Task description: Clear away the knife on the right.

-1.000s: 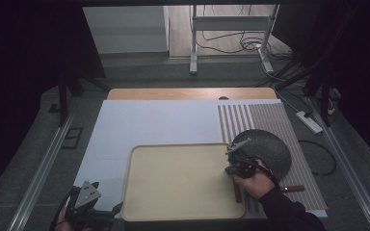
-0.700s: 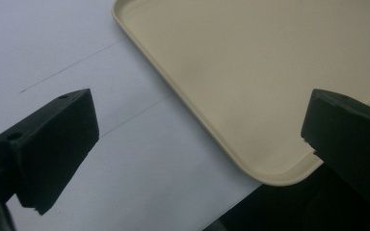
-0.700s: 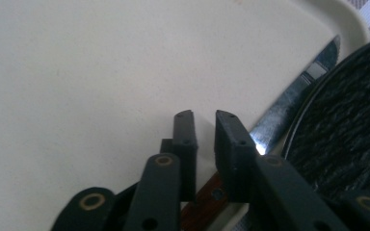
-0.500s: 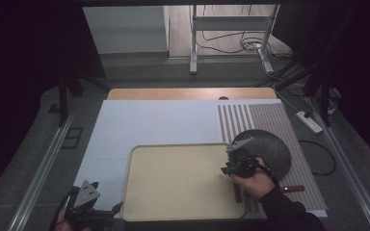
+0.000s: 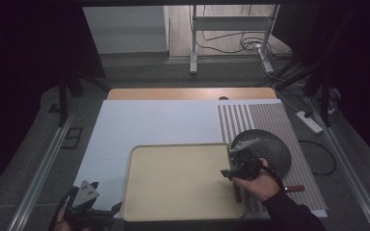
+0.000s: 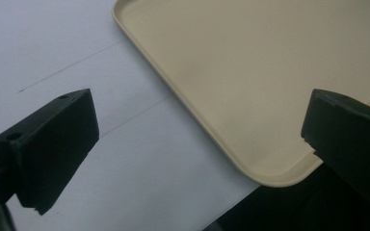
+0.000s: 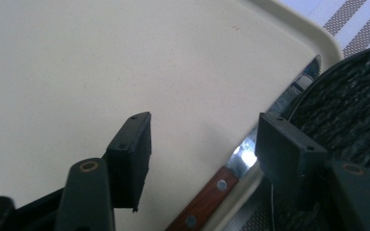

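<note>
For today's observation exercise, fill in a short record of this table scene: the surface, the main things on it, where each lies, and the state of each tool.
Surface: white table cover with a striped mat at the right
Tray: beige tray, empty, near edge
Plate: dark round plate on the mat
Knife: wooden-handled knife along the tray's right rim, beside the plate
Left tool: open, at the tray's near left corner
Right tool: open, above the knife

My beige tray (image 7: 101, 62) looks like smooth matt plastic. The knife (image 7: 231, 175) has a shiny metal blade and a glossy reddish wooden handle with metal rivets. The dark round mat (image 7: 351, 110) looks rough and woven.
</note>
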Motion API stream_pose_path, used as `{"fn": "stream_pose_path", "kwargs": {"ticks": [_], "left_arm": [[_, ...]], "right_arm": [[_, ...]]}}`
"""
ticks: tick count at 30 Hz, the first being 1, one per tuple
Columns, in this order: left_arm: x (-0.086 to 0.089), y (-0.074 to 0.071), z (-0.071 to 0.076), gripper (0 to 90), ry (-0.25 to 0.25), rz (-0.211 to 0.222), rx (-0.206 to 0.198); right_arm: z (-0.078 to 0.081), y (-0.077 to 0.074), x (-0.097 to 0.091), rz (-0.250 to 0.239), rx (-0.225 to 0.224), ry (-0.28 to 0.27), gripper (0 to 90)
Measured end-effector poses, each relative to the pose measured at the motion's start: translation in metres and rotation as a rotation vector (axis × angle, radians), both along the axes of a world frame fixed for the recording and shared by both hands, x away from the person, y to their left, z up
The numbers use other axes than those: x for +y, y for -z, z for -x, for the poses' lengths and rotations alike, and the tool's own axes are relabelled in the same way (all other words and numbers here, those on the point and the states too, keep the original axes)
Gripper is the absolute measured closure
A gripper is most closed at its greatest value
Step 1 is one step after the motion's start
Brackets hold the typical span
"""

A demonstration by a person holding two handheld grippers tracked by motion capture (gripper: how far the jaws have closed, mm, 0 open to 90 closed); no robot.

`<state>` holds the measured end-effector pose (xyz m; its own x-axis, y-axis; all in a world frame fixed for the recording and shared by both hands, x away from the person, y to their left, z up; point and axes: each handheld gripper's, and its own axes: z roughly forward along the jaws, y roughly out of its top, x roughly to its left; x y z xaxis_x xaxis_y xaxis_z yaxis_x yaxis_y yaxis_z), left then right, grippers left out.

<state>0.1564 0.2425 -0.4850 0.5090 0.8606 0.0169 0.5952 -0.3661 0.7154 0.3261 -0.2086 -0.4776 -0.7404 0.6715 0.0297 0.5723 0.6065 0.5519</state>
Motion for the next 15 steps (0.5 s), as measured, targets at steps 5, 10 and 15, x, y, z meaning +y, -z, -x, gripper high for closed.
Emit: {"fn": "stream_pose_path", "kwargs": {"ticks": [5,10,15], "left_arm": [[0.000,0.000,0.000,0.0,0.001,0.002,0.000],[0.002,0.000,0.000,0.0,-0.002,0.017,-0.002],[0.002,0.000,0.000,0.0,-0.002,0.022,-0.003]], "right_arm": [[0.003,-0.005,-0.005,-0.005,-0.012,0.005,33.7],[0.008,-0.011,-0.016,-0.012,-0.023,0.028,25.2],[0.011,-0.014,-0.025,-0.025,-0.029,0.047,20.5]]}}
